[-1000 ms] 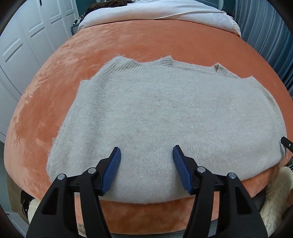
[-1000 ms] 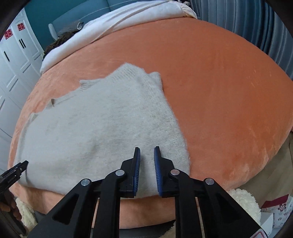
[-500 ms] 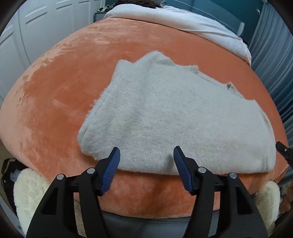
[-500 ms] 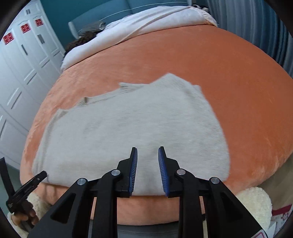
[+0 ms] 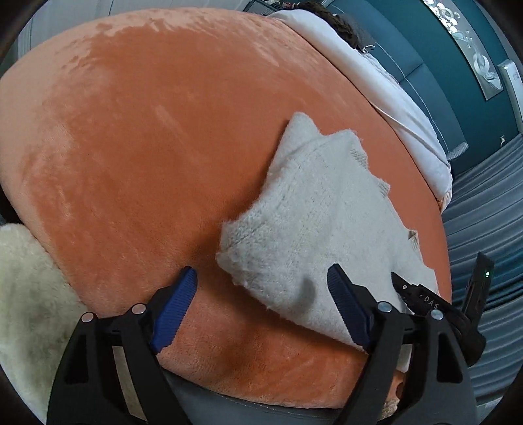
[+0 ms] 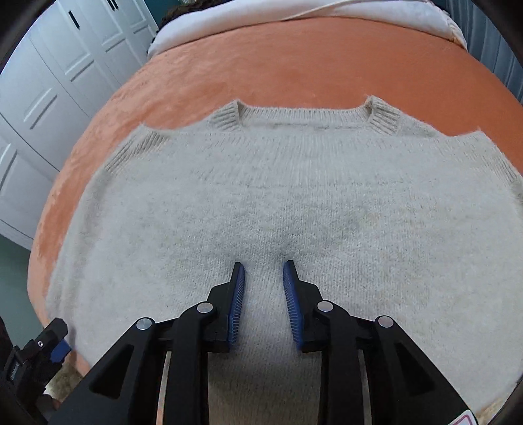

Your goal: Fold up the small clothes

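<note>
A cream knitted sweater point(image 6: 278, 202) lies flat on the orange plush bed cover point(image 6: 294, 59), neckline at the far side. My right gripper point(image 6: 263, 268) hovers over the middle of its lower half, jaws slightly apart and empty. In the left wrist view the sweater point(image 5: 313, 222) shows its near left corner. My left gripper point(image 5: 261, 284) is wide open around that corner, its right pad point(image 5: 346, 310) over the knit and its left pad point(image 5: 176, 304) over bare cover. The right gripper's body point(image 5: 434, 310) shows at the right there.
A white duvet point(image 6: 294, 13) lies across the far end of the bed. White wardrobe doors point(image 6: 49, 81) stand at the left. A cream fluffy rug point(image 5: 26, 294) lies below the bed's near edge. Blue-grey curtains point(image 5: 483, 202) hang at the right.
My left gripper has swung left to the sweater's near left corner. My right gripper has moved left to the middle of the sweater and opened a little wider.
</note>
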Available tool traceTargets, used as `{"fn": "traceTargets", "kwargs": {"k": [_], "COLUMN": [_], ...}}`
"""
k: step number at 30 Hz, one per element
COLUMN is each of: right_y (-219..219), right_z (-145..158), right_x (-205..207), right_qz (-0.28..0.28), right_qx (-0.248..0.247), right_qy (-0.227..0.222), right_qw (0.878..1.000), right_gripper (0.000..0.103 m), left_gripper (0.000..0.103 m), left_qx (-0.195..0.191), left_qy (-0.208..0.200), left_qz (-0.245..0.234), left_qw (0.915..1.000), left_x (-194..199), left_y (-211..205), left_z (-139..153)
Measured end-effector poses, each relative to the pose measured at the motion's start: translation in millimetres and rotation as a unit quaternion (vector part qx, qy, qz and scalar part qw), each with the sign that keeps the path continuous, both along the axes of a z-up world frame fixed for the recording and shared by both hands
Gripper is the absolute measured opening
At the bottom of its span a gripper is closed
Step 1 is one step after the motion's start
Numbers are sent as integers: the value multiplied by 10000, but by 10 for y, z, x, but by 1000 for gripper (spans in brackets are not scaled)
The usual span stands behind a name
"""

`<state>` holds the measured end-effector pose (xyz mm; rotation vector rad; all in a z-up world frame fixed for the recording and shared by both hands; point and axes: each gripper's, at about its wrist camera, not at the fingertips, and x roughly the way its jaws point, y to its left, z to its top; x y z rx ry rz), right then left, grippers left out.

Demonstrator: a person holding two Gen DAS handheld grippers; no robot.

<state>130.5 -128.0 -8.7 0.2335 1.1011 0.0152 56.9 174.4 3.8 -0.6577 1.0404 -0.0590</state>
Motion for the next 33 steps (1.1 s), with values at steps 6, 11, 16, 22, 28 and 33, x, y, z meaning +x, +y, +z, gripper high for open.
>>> {"fn": "traceTargets", "kwargs": {"k": [6,11,16,22,28,33], "right_y": [-8,-24,-32,-349,-1328,-2033], "right_z": [-23,-25,-33,166,491,476], "right_x": [-49,-65,-109,-301,-1157,-1843], "right_qz": [126,185,204,-80,-959,-1702], "right_qx": [-9,-46,41,859,1065,935], "right_qy": [-89,-181,-318,-477,-901,-814], "right_qw": [9999,9997,9993,9951,9856,9776], "right_gripper": [26,26,26,28,39,43], "left_gripper": [94,37,25,24,24,25], "left_qx": [193,96,-35,133,362,753], "left_qy": [-182,-230,-1006,-1989,-2283,-1465], "left_qz": [-6,-272,-544,-1684,-2962,-3905], "left_qw": [9996,9993,9934,9654,9267,9057], "left_x": [135,278,291,259,39,-88], "left_y": [-156,-216,-370,-1320,-2528,-3465], "left_z": [-4,48,608,1498,1604,862]}}
